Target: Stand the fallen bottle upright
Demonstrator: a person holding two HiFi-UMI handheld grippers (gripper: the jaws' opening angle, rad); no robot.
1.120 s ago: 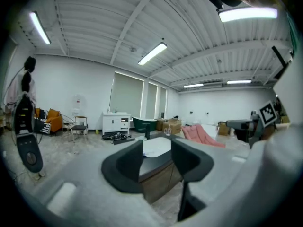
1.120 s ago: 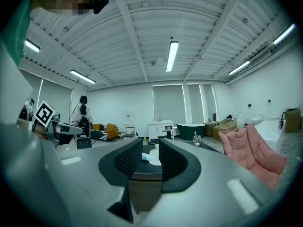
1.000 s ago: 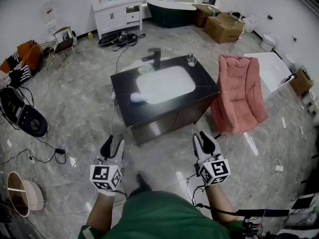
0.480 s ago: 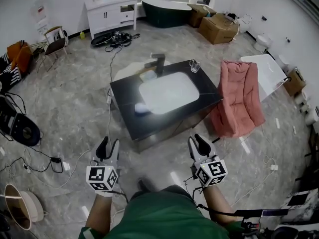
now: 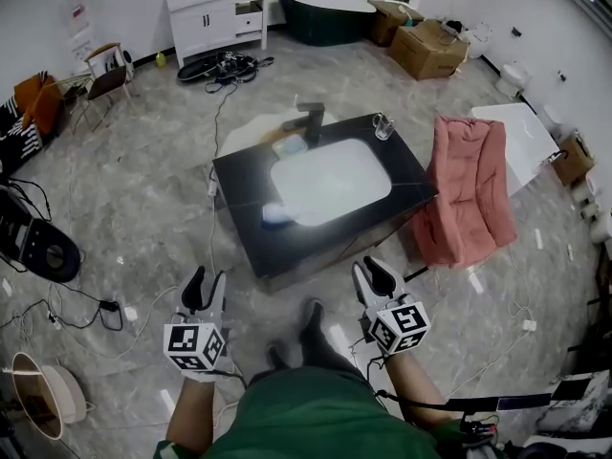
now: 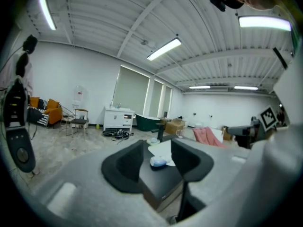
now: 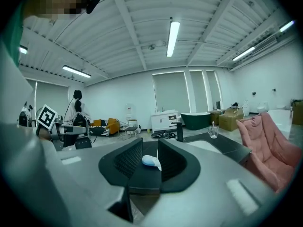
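Left gripper [image 5: 207, 277] and right gripper [image 5: 371, 271], both spread and empty, face the fallen bottle [image 5: 275, 213] at 12 o'clock on the counter [image 5: 247, 172]; best pinch across its body, then tip slowly.

Counts: 1 sink counter [image 5: 244, 175], 1 faucet [image 5: 311, 120], 1 bottle [image 5: 276, 213], 1 glass [image 5: 383, 127], 1 pink chair [image 5: 469, 189], 2 boxes [image 5: 430, 51] [image 5: 387, 19], 1 tub [image 5: 325, 12], 1 cabinet [image 5: 218, 17], 2 grippers: L gripper [image 5: 206, 280], R gripper [image 5: 371, 272].

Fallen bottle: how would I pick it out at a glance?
Find the black vanity counter mid-room with its white basin. At the basin's near-left edge lies a small pale-blue bottle on its side. The black faucet and the glass at the far edge stand upright.
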